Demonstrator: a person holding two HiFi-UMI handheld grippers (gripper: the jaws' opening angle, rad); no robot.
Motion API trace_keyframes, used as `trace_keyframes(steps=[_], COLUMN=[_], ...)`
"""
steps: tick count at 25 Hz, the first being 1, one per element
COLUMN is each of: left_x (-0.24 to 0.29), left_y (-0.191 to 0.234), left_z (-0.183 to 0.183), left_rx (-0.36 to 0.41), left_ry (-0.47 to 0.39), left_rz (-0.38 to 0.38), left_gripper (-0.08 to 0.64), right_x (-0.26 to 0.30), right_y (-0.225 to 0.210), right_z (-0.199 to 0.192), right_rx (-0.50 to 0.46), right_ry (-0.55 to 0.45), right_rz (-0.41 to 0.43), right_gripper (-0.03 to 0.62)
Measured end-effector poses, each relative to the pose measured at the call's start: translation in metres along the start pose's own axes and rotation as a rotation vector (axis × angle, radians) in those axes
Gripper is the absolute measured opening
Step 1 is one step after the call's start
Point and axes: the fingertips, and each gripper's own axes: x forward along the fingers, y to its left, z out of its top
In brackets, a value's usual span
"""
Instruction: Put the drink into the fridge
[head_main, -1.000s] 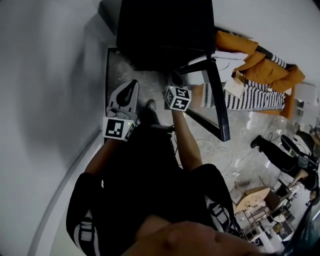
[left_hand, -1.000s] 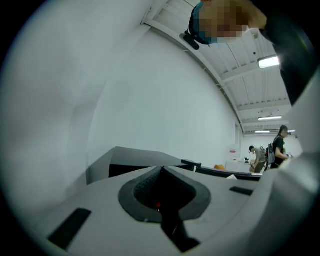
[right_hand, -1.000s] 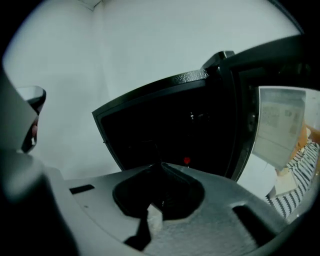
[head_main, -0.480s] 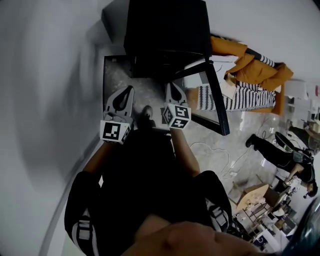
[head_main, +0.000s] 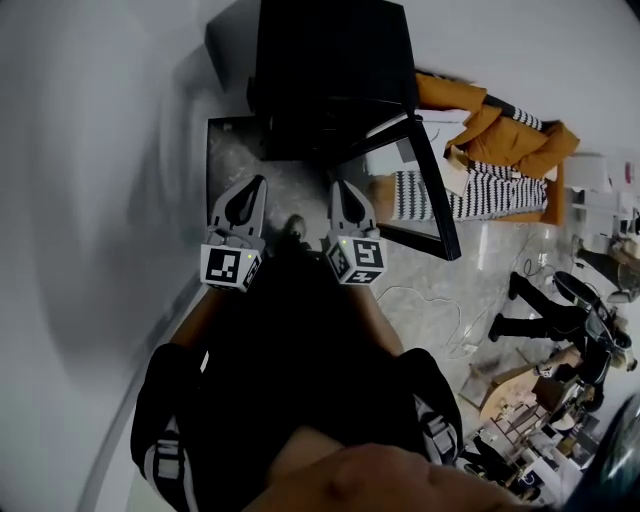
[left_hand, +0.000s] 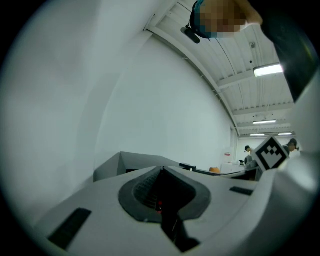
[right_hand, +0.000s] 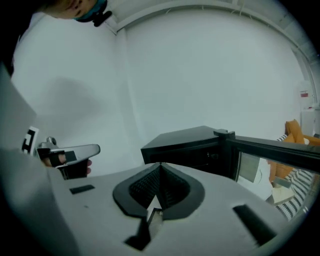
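Head view, looking steeply down. The left tongs (head_main: 259, 184) and right tongs (head_main: 337, 187), each with jaws pressed together and nothing between them, point side by side at a black fridge (head_main: 330, 70). The fridge stands on a marbled floor (head_main: 430, 270) beside a white wall (head_main: 90, 150). Its glass door (head_main: 432, 190) stands open to the right. The drink cannot be made out in any view. No lettering is legible; the only print is the square marker on each cube (head_main: 232, 268). Beyond the door lie an orange jacket (head_main: 500, 125) and a striped cloth (head_main: 470, 190). Farther right are a cardboard box (head_main: 510, 395) and a person's dark legs (head_main: 540, 310).
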Motion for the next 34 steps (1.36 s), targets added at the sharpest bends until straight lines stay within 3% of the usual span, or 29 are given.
trace_keyframes(steps=[11, 34], left_x=[-0.009, -0.002], left_y=[-0.002, -0.013], left_z=[0.003, 0.0], left_rx=[0.005, 0.014], left_ry=[-0.012, -0.001], left_rz=[-0.015, -0.027], left_gripper=[0.006, 0.006], right_x=[-0.018, -0.02], right_y=[0.018, 0.006], right_z=[0.003, 0.002], right_rx=[-0.006, -0.016], right_ry=[-0.033, -0.023], right_rz=[0.016, 0.007], right_gripper=[0.002, 0.002])
